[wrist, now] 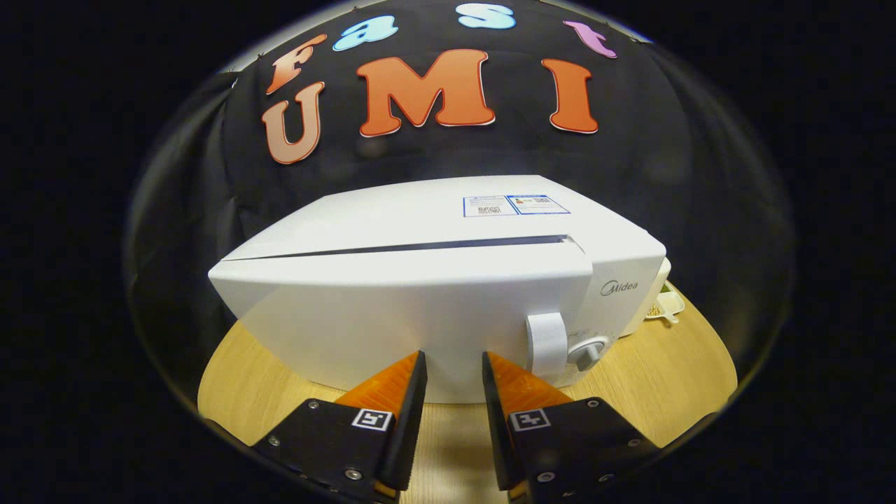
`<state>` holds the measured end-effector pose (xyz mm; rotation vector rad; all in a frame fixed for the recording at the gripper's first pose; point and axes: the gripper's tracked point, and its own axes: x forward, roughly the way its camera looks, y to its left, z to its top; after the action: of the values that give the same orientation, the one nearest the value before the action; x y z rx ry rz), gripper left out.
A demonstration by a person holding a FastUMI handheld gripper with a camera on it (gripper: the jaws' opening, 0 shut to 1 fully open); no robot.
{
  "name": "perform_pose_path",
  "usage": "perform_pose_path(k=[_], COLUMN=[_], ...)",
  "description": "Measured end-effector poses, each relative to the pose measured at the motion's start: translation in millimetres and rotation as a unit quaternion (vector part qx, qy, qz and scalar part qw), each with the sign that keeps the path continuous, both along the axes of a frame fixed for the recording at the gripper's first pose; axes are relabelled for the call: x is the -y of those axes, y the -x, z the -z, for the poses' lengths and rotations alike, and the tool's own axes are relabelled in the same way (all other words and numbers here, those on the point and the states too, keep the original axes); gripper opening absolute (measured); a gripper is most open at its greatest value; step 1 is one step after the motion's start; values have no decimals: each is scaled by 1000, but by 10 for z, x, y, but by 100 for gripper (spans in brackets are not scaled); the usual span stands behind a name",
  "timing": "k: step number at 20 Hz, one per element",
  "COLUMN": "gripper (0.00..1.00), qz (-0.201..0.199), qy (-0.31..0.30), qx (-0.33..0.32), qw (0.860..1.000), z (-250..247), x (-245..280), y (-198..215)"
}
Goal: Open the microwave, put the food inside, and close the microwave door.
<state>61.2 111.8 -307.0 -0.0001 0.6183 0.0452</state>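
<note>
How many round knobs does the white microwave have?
1 that I can see: a round white knob low on the white microwave's front, beside the door handle, beyond the open gripper. Others may be hidden.

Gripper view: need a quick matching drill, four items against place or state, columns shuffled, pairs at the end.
Column 1:
1. microwave door
2. door handle
3. white dish
4. gripper

Column 2:
A. open, nothing between the fingers
B. on the table beside the microwave's far side
C. closed
D. just beyond the fingertips, next to the round knob

Pairs: 1-C, 2-D, 3-B, 4-A
</note>
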Motion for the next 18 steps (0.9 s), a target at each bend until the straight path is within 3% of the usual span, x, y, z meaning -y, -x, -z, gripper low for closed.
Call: perform_pose_path(k=[8, 13, 18], gripper=[45, 46, 50], qz=[-20, -42, -57], qy=[25, 16, 0], qx=[7, 49, 101], qw=[999, 998, 993], z=[49, -396, -1144], x=[23, 16, 36], y=[-66, 63, 340])
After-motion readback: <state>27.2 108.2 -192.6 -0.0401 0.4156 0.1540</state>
